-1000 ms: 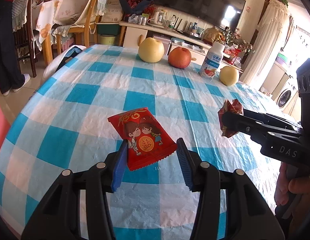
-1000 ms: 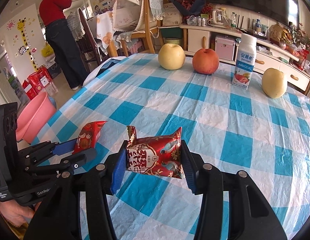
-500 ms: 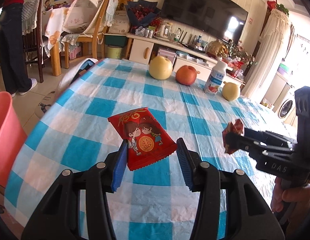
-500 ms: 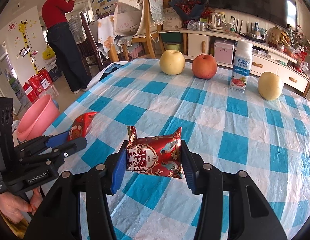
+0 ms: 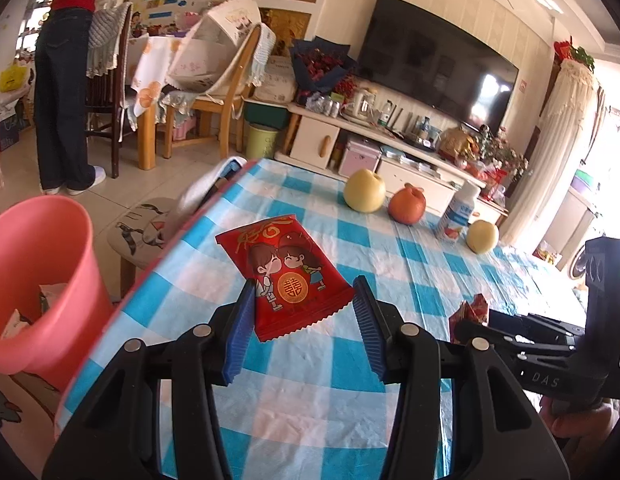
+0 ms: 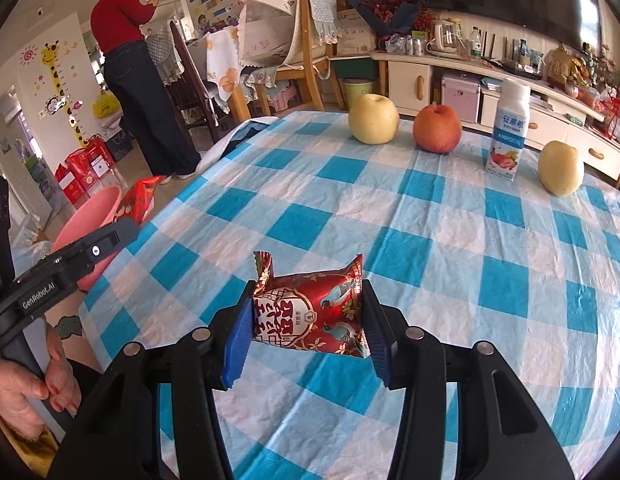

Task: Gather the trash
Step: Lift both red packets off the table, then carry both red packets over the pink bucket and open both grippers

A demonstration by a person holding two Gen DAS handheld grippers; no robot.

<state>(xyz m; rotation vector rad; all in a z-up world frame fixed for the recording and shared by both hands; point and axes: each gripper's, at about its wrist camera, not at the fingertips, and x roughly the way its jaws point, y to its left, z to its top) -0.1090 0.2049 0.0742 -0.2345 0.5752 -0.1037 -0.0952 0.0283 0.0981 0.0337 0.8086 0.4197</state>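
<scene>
My left gripper (image 5: 301, 320) is shut on a flat red wrapper with a cartoon couple (image 5: 283, 274), held in the air above the table's left edge. It shows from the side in the right wrist view (image 6: 139, 200), near the pink bin (image 6: 89, 220). My right gripper (image 6: 305, 324) is shut on a puffy red snack packet with birds (image 6: 314, 312), held above the checked tablecloth (image 6: 450, 240). That packet also shows in the left wrist view (image 5: 472, 312). The pink bin (image 5: 41, 280) stands on the floor left of the table, with paper scraps inside.
Two yellow pears (image 6: 373, 119), (image 6: 560, 168), a red apple (image 6: 436, 128) and a yoghurt bottle (image 6: 508, 130) stand at the table's far side. A stool (image 5: 143, 228) is beside the bin. A person in red (image 6: 129, 60) stands by chairs beyond.
My left gripper has swung left with its wrapper, from over the table to its left edge, and the pink bin has come into view. The right gripper has drawn back a little.
</scene>
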